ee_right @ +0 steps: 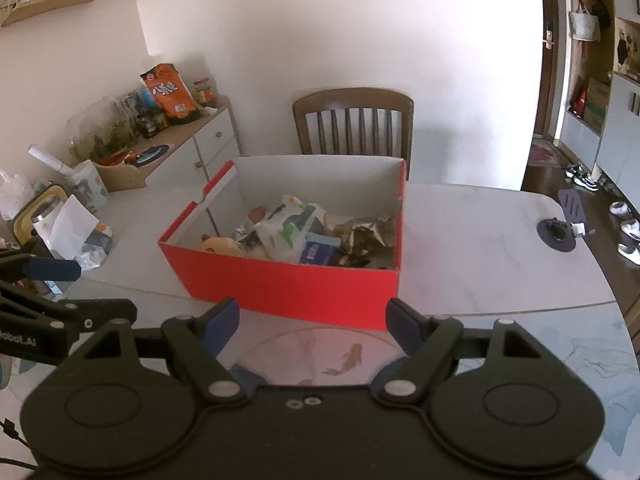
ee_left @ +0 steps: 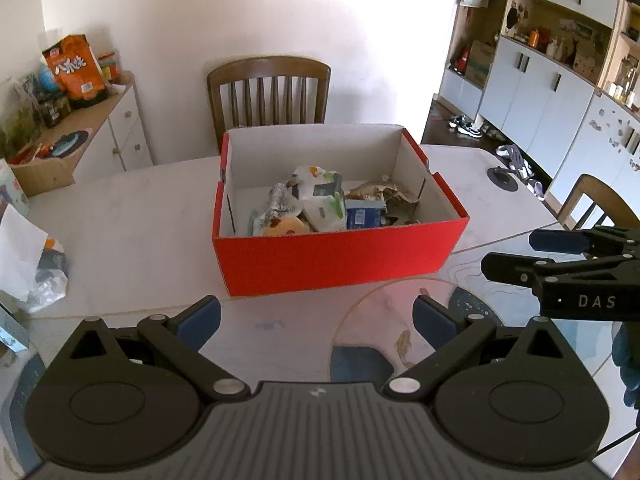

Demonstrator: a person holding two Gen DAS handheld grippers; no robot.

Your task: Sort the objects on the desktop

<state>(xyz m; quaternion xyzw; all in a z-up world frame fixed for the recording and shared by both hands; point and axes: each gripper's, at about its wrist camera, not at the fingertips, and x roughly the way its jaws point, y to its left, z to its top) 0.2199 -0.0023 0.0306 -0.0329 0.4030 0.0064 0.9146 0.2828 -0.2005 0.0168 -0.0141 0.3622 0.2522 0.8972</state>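
Both the left gripper (ee_left: 316,316) and right gripper (ee_right: 313,318), spread and empty, face the box (ee_left: 340,258) at frame centre, probably because sorting looks finished.

Matt red cardboard box (ee_left: 340,256), seemingly crinkled foil wrapper (ee_right: 366,232) inside, on smooth marble-look table (ee_left: 140,208).

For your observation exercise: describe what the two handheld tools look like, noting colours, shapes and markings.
Both the left tool and the right tool are matte black, with round pivot discs, silver rivets and blue finger pads. The right tool's side reads "DAS"; the left's reads "Robot.AI". A blue glove shows.
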